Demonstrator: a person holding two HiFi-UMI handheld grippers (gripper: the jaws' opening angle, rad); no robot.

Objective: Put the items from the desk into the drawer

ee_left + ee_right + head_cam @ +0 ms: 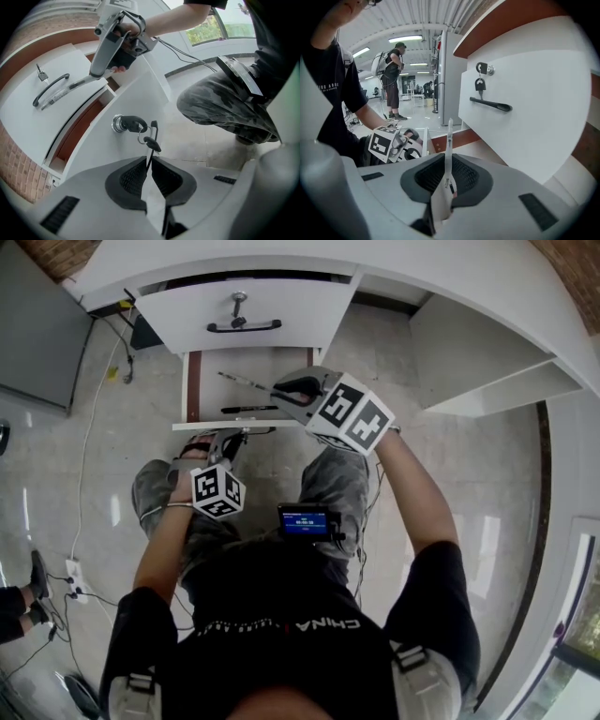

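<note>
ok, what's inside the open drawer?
A black pen lies near the front of the drawer. The right gripper holds a white pen over the drawer's floor. That gripper covers the drawer's right end.

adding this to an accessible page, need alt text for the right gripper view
The right hand-held gripper is shut on a slim white pen that sticks up from its jaws. Behind it, to the right, is a white drawer front with a black handle and keys at its lock; a person stands far off at left.
</note>
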